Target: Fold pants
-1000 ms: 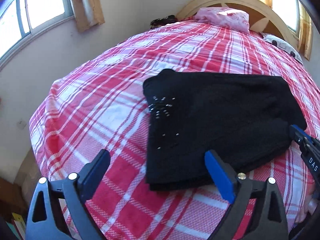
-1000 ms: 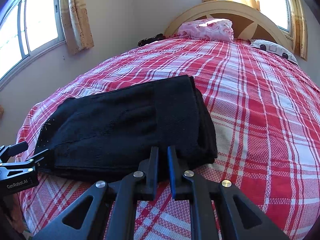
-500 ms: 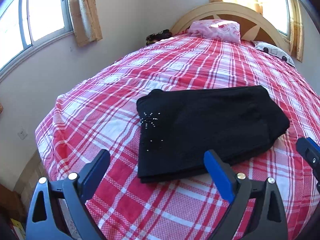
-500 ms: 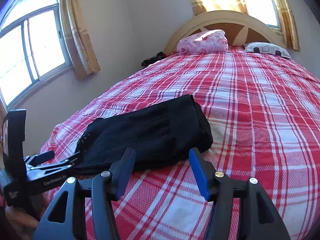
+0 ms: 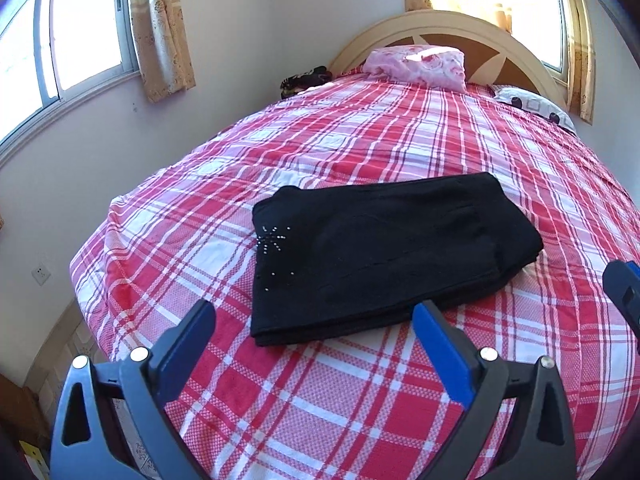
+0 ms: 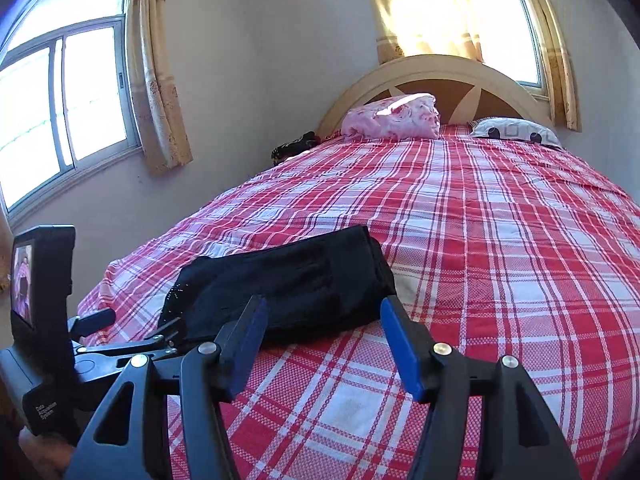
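Note:
Black pants (image 5: 380, 248) lie folded into a flat rectangle on the red plaid bedspread (image 5: 360, 140), with a small rhinestone star near their left edge. My left gripper (image 5: 316, 320) is open and empty, just short of the pants' near edge. My right gripper (image 6: 322, 316) is open and empty, held back from the pants (image 6: 288, 284). The right gripper's finger (image 5: 622, 288) shows at the right edge of the left wrist view. The left gripper body (image 6: 60, 344) shows at the lower left of the right wrist view.
A pink pillow (image 5: 416, 66) and a spotted pillow (image 5: 532, 106) lie by the curved headboard (image 5: 440, 30). A dark bundle (image 5: 304, 80) sits at the bed's far left corner. Windows with curtains are on the left wall and behind the headboard. The bed's left edge drops to the floor.
My right gripper has opened and let go of the pants. Both grippers have pulled back and up from the folded pants, which stay in place on the bed.

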`<move>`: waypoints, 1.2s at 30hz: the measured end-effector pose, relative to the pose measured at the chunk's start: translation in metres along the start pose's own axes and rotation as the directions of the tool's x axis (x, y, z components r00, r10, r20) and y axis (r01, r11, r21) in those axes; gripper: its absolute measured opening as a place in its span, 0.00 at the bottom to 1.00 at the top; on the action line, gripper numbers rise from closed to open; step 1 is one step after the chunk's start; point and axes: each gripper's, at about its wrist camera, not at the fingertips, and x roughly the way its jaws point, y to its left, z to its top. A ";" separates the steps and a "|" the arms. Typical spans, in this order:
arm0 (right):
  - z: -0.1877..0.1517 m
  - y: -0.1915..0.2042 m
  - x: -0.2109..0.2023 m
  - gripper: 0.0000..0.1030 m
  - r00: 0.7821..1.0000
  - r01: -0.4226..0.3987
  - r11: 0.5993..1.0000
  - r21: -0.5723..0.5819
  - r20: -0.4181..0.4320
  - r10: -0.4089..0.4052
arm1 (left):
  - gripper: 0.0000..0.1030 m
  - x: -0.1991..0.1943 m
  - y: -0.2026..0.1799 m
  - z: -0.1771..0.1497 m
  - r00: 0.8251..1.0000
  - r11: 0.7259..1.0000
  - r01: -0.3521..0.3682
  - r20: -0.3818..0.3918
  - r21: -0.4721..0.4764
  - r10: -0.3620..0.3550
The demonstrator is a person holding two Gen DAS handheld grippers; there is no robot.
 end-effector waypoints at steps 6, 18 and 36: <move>0.000 -0.006 -0.017 0.60 0.999 -0.015 0.999 0.041 0.033 0.013 | 0.98 -0.016 0.001 0.000 1.000 1.000 -0.006 0.011 -0.016 0.006; 0.003 -0.011 -0.040 0.63 0.996 -0.028 0.994 0.102 0.085 0.019 | 1.00 -0.037 0.002 -0.003 0.999 1.000 -0.021 0.046 -0.019 0.022; 0.002 -0.010 -0.044 0.63 0.995 -0.024 0.994 0.103 0.097 0.014 | 1.00 -0.041 0.006 -0.001 0.996 0.998 -0.048 0.071 -0.026 0.050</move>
